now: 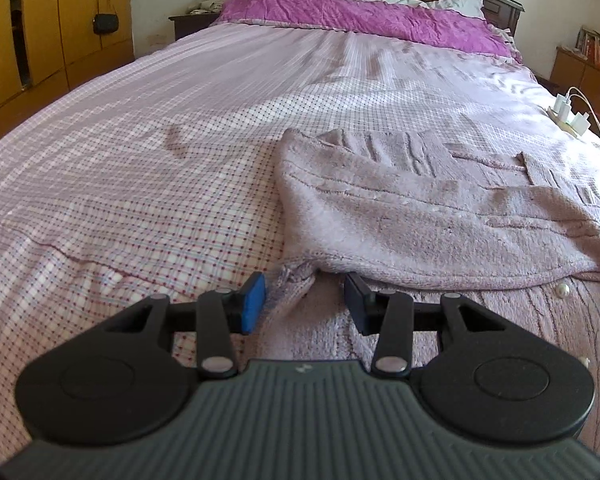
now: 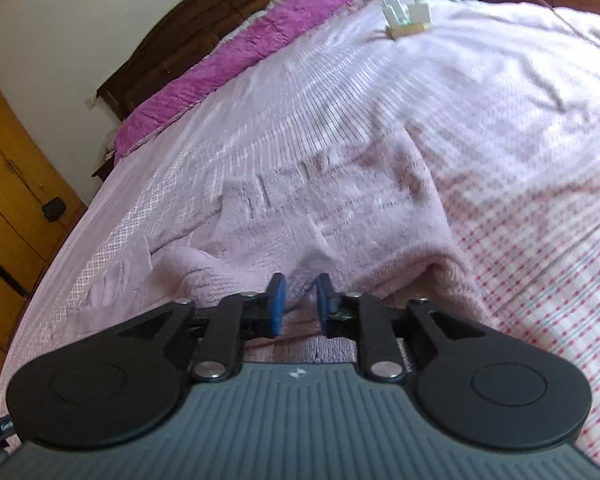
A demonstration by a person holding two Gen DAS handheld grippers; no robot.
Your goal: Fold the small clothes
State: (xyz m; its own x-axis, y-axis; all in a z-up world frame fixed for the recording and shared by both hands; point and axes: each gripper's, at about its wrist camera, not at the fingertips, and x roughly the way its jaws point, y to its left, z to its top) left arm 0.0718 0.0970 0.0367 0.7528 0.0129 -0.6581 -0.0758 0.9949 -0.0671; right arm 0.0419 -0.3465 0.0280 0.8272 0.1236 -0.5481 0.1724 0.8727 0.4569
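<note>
Fuzzy mauve knit cardigan (image 1: 440,216) lies part-folded on the checked bedsheet (image 1: 140,184). My left gripper (image 1: 304,300) and right gripper (image 2: 299,304) gape, holding nothing; careless closure could snag and undo the fold.

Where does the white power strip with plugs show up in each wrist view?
Left wrist: power strip at the far right edge, on the checked bedsheet beyond the pink sweater.
Right wrist: power strip near top centre, blurred.
Shared landmark: magenta blanket along the headboard.
</note>
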